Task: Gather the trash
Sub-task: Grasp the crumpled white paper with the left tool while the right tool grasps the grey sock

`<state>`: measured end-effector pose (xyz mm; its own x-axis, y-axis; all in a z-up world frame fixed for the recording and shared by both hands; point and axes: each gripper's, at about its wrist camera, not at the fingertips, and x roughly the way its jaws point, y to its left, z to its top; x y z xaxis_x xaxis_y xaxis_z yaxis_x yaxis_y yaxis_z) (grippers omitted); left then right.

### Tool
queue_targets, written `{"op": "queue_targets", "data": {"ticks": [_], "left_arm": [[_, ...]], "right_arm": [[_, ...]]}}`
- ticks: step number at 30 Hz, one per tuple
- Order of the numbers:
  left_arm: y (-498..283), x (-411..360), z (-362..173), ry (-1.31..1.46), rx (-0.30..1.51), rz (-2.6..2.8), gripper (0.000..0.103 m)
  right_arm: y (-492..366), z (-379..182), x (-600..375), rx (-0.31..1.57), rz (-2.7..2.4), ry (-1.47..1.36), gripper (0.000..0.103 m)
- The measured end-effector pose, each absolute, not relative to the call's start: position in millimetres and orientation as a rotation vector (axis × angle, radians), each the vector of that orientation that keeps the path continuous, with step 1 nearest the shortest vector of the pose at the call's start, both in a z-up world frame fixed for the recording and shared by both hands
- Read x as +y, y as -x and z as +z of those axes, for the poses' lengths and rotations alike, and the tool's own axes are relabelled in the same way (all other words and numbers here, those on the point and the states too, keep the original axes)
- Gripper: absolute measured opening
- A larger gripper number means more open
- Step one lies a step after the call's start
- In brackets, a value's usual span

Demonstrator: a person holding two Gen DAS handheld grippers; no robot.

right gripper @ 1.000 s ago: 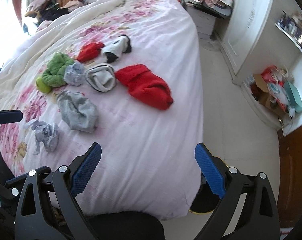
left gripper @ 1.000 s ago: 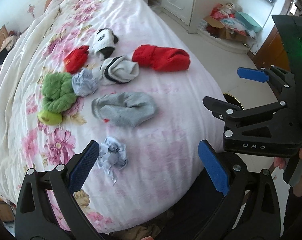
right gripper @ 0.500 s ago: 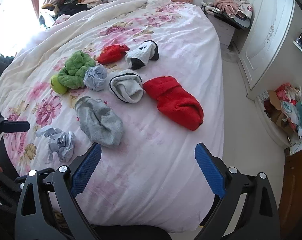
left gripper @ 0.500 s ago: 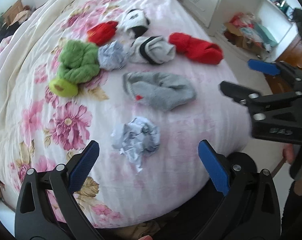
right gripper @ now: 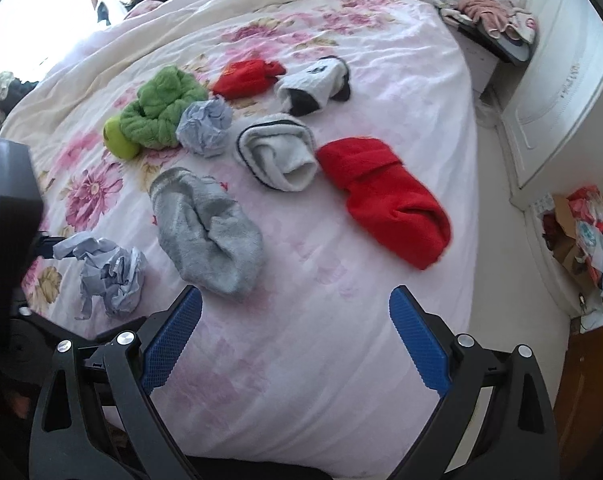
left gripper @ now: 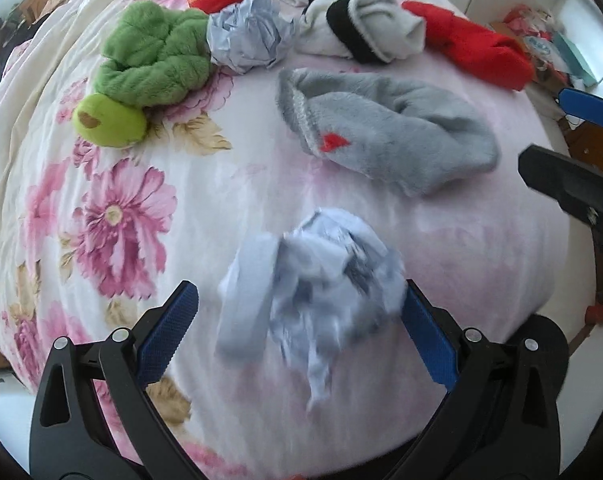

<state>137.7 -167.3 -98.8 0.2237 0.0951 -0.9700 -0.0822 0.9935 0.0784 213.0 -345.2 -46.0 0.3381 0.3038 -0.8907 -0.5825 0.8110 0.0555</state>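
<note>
1. Left gripper has its jaws spread wide, with the crumpled paper wad sitting between the two blue pads. The right-hand pad looks to be just against the wad's edge, while the left-hand pad stands clear of it; whether there is real contact I cannot tell, as the wad is blurred.
2. Nothing is clamped in the left gripper.
3. Right gripper is also spread wide and holds nothing; only bare bedspread lies between its pads.
4. In the right wrist view the same crumpled paper wad lies on the bed near its foot edge, off to the left of the right gripper, with the black body of the left gripper beside it.
5. The wad is roughly round, with a flat strip running down its left side and a thin torn tail trailing toward the camera in the left wrist view, so its longer line runs along the gripper's fingers.
6. A second paper wad lies farther up the bed, touching a green plush sock on one side and lying just beside a white sock with black trim on the other.
7. A grey sock lies between the two wads, its long axis running across the left wrist view, open cuff to the left.
8. A red sock lies beyond the grey one, near the bed's right edge.
9. A yellow-green ball-like thing touches the green sock's near end.
</note>
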Motion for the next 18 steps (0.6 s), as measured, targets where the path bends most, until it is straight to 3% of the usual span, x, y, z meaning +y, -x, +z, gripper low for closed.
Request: {"op": "queue_targets", "data": {"ticks": [4, 8, 16, 17, 18], "left_arm": [[-144, -158, -102, 0.036, 1.293, 0.115, 0.097], [-145, -148, -96, 0.067, 1.284, 0.093, 0.06], [-145, -117, -93, 0.128, 1.301, 0.052, 0.059], [-145, -115, -93, 0.129, 1.301, 0.048, 0.059], [-149, -111, -94, 0.131, 1.303, 0.043, 0.059]], "right_arm": [[-218, -54, -333, 1.098, 0.624, 0.3, 0.091], [-224, -61, -319, 1.116, 0.657, 0.303, 0.091], [-240, -82, -280, 1.164, 0.703, 0.337, 0.089], [-241, -86, -275, 1.167, 0.702, 0.348, 0.088], [-243, -93, -269, 1.189, 0.71, 0.359, 0.081]]}}
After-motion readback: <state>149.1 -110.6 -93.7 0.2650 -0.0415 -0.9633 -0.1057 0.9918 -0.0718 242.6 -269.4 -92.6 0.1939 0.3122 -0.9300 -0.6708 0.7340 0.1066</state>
